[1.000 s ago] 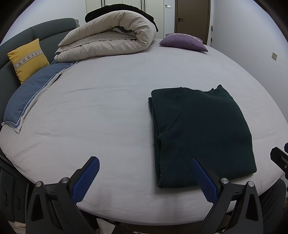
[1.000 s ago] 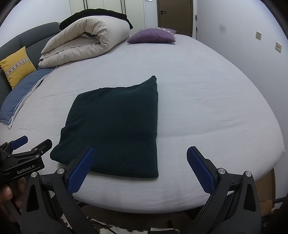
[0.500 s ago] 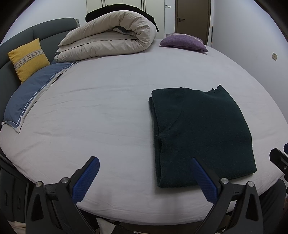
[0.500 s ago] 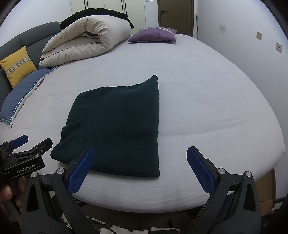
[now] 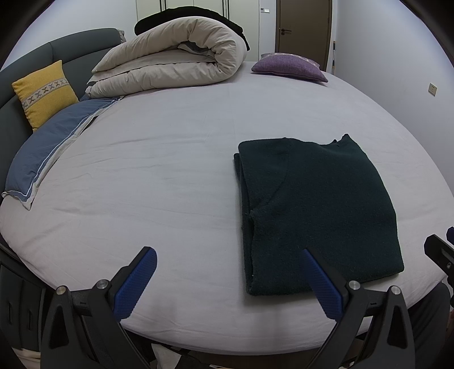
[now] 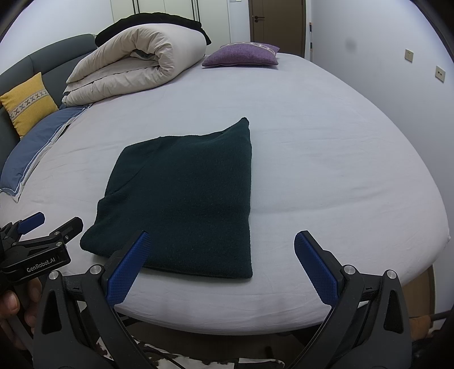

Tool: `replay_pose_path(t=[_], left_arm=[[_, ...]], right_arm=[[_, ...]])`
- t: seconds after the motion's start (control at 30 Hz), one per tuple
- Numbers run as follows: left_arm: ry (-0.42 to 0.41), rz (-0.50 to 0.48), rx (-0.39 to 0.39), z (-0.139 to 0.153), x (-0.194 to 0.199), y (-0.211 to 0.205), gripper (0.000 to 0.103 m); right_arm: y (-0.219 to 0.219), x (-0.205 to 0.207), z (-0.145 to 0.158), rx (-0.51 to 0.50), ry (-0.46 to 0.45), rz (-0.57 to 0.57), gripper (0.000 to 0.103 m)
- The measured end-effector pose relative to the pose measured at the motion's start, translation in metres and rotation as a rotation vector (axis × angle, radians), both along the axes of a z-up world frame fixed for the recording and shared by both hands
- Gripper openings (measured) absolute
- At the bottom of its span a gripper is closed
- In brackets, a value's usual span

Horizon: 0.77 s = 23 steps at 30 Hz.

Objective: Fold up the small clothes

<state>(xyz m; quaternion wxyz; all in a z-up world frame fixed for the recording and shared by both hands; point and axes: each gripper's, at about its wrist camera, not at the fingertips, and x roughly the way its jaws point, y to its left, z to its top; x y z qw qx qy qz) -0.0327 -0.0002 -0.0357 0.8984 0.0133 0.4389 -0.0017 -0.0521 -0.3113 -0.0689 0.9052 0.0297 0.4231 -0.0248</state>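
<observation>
A dark green sweater (image 6: 184,195) lies folded into a compact rectangle on the bed (image 6: 326,159), which is covered with a pale lilac-grey sheet. The sweater rests flat near the front edge of the bed, with its stacked fold layers visible along the left side in the left wrist view (image 5: 315,210) and one corner of its far edge raised to a small point.

The left gripper (image 5: 228,279) is held just off the front edge of the bed, with its blue-padded fingers (image 5: 136,281) spread wide apart and holding nothing. One finger overlaps the near-left corner of the sweater in the view; contact cannot be determined. The right gripper (image 6: 220,265) is likewise at the front edge of the bed, its fingers (image 6: 315,262) wide apart and empty, with the near edge of the sweater lying between them in the view. In the right wrist view, the left gripper also appears to the left of the sweater, gripped by a person's hand (image 6: 17,306).

Behind the sweater, at the far side of the bed, lies a rolled beige duvet (image 5: 173,68) with a black item on top. A purple cushion (image 5: 289,67) lies to the right of the duvet. A yellow cushion (image 5: 44,92) leans against the grey headboard (image 5: 71,54) left of the duvet, and a blue pillow (image 5: 54,147) lies flat well to the left of the sweater. A brown door (image 6: 276,24) stands in the wall beyond the bed.
</observation>
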Motion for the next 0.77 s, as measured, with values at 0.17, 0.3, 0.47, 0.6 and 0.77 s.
replay_pose_path(t=[0.17,0.3,0.47,0.6,0.77], left_arm=[[0.003,-0.001,-0.004,-0.0011,-0.0011,0.0002,0.103],[0.007,0.003,-0.005,-0.0009,-0.0016,-0.0003,0.103],[0.012,0.002,-0.011,-0.0006,-0.0018,-0.0008,0.103],[0.013,0.005,-0.017,-0.0009,-0.0022,0.0000,0.103],[-0.003,0.003,-0.016,0.0016,-0.0019,0.0013,0.103]], right_arm=[[-0.0001,0.0001,0.0001,0.000,0.000,0.000,0.103],[0.0000,0.0003,-0.0003,0.001,0.000,0.000,0.103],[0.0002,0.0002,-0.0004,0.002,0.001,0.000,0.103],[0.0017,-0.0001,-0.0015,0.005,0.003,0.007,0.103],[0.0012,0.0001,-0.0018,0.006,0.004,0.007,0.103]])
